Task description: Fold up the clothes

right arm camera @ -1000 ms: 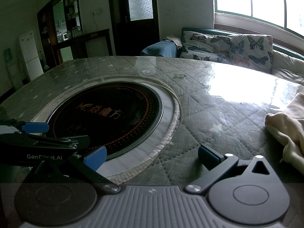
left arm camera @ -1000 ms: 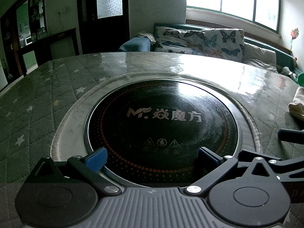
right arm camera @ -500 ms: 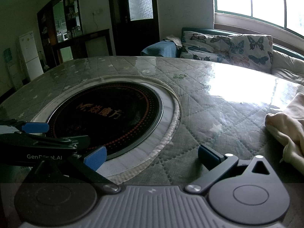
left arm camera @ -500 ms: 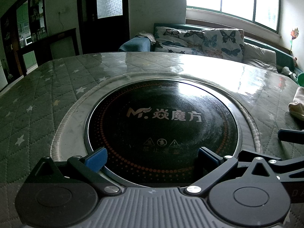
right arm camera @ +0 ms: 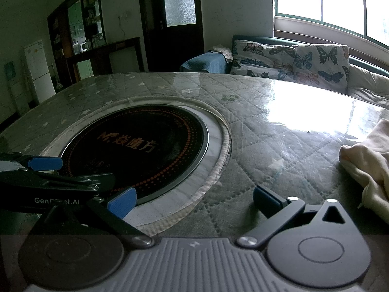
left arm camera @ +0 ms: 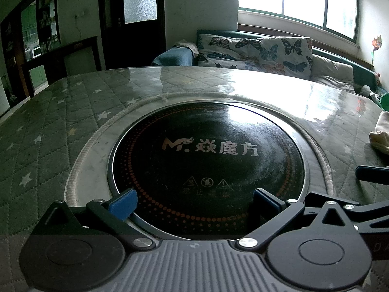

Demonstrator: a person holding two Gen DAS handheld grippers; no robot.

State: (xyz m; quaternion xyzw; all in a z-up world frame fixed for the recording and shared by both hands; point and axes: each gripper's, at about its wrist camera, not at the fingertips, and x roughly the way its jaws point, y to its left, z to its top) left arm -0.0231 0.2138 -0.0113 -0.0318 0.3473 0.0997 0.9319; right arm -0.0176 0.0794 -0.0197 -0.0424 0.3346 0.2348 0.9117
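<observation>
Both grippers idle, fingers spread wide, holding nothing: left gripper (left arm camera: pixel 193 203) over the round cooktop (left arm camera: pixel 209 165), right gripper (right arm camera: pixel 193 200) beside it. Cream garment (right arm camera: pixel 369 168) lies bunched at far right of tabletop (right arm camera: pixel 267 126), untouched; probably waiting to reach.

A cream-coloured garment (right arm camera: pixel 369 165) lies crumpled on the worktop (right arm camera: pixel 267 131) at the far right edge of the right wrist view. The cloth is soft and thick-looking, bunched into rounded folds, with a blunt rolled end pointing toward the middle of the worktop and a loose flap hanging down at its near side. It is unfolded and unsmoothed, and part of it runs out of view to the right. From the left wrist view only a small pale lump of the garment (left arm camera: pixel 380 133) shows at the right edge, resting on the quilted, star-patterned cover, well apart from the round black cooktop (left arm camera: pixel 209 163) set in the middle.
</observation>
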